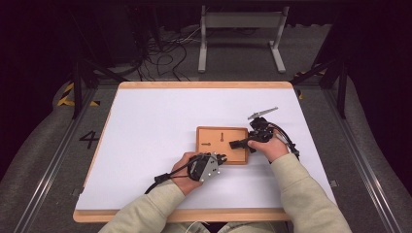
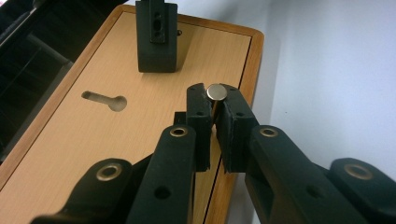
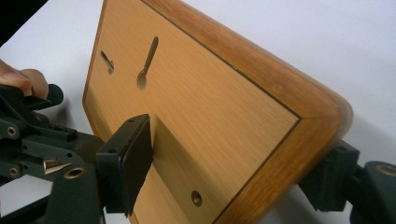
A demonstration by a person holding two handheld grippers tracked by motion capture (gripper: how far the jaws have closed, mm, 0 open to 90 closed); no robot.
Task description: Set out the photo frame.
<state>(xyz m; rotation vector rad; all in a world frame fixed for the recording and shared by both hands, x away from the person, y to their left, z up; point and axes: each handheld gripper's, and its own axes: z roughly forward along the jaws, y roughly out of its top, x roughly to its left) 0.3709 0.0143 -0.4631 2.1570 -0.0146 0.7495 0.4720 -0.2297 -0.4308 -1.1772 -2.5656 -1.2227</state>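
The wooden board [image 1: 222, 144] lies flat on the white table [image 1: 145, 145], and the right gripper [image 1: 243, 143] has its jaws set across the board's right edge, one pad on top and one outside the rim (seemingly touching it, though contact is hard to judge). The left gripper [image 2: 214, 119] at the board's near edge is clamped on a small metal pin [image 2: 216, 92], round head upward.

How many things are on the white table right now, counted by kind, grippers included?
Wooden board: 1
Keyhole slots cut in the board: 2
Small silver pin, pinched in the left gripper: 1
Black grippers, with the right gripper astride the board's corner: 2
White table: 1
Total: 7
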